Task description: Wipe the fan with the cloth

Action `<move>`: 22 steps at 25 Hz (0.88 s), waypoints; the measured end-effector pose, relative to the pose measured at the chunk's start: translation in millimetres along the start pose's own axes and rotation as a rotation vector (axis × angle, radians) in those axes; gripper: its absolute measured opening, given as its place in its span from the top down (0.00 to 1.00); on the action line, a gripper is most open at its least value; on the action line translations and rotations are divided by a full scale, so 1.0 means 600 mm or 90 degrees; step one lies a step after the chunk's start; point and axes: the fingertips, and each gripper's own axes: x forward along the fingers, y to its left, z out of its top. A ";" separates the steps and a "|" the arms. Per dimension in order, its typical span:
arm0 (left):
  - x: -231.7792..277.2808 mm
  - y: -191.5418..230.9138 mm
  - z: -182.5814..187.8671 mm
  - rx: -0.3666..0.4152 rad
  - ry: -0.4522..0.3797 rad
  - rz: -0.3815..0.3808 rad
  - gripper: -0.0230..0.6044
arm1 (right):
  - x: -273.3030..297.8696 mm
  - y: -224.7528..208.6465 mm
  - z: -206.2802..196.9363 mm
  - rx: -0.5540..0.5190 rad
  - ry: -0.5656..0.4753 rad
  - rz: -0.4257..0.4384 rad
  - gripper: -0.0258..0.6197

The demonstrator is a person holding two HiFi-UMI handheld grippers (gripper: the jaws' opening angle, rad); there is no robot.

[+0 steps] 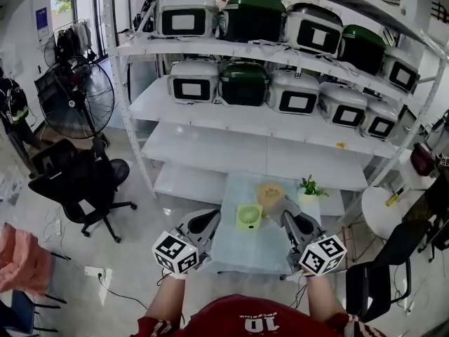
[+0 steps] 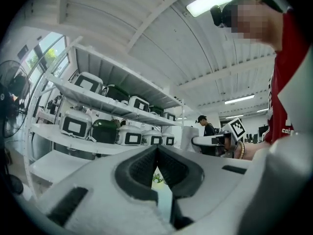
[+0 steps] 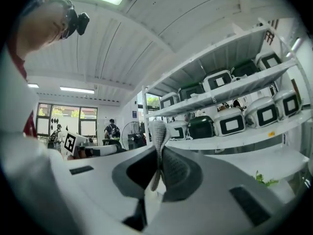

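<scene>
A small light-green fan (image 1: 248, 216) stands on a pale glass-topped table (image 1: 238, 253) in front of me. A pale yellowish cloth (image 1: 270, 194) lies bunched just right of and behind the fan. One fold of the cloth (image 3: 158, 131) sticks up, pinched between the pads of my right gripper (image 3: 159, 153). In the head view the right gripper (image 1: 283, 212) is at the fan's right side, shut on the cloth. My left gripper (image 1: 210, 220) hangs just left of the fan, apart from it. Its jaws (image 2: 156, 153) are shut with nothing between them.
A small potted plant (image 1: 309, 187) stands at the table's far right corner. White shelves (image 1: 231, 121) holding several white and green appliances rise behind the table. A large floor fan (image 1: 74, 100) and a black office chair (image 1: 81, 181) stand at left, a round white table (image 1: 382, 213) at right.
</scene>
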 end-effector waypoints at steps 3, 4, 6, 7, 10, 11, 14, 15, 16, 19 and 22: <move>0.005 -0.033 0.021 0.006 -0.018 0.001 0.97 | -0.040 -0.006 0.020 -0.008 -0.025 -0.012 0.94; 0.008 -0.050 0.027 0.008 -0.022 -0.003 0.97 | -0.056 -0.008 0.024 -0.010 -0.028 -0.014 0.94; 0.011 -0.086 0.034 0.004 -0.024 -0.006 0.97 | -0.092 -0.011 0.029 -0.006 -0.028 -0.013 0.94; 0.011 -0.104 0.035 -0.002 -0.024 -0.004 0.97 | -0.112 -0.013 0.030 0.000 -0.027 -0.013 0.94; 0.010 -0.161 0.030 -0.024 -0.023 0.006 0.97 | -0.177 -0.025 0.032 0.004 -0.017 -0.025 0.94; 0.009 -0.182 0.026 -0.021 -0.019 0.011 0.97 | -0.200 -0.029 0.034 0.000 -0.015 -0.030 0.94; 0.006 -0.235 0.028 0.017 0.001 0.027 0.96 | -0.258 -0.038 0.049 -0.010 -0.025 -0.035 0.94; 0.004 -0.250 0.034 0.027 0.003 0.028 0.96 | -0.272 -0.038 0.053 -0.014 -0.029 -0.035 0.94; 0.001 -0.267 0.040 0.033 0.002 0.027 0.96 | -0.285 -0.038 0.055 -0.018 -0.032 -0.036 0.94; -0.009 -0.313 0.061 0.060 -0.002 0.027 0.96 | -0.317 -0.030 0.053 -0.036 -0.032 -0.042 0.94; -0.023 -0.337 0.074 0.083 -0.007 0.027 0.96 | -0.334 -0.008 0.046 -0.061 -0.029 -0.039 0.94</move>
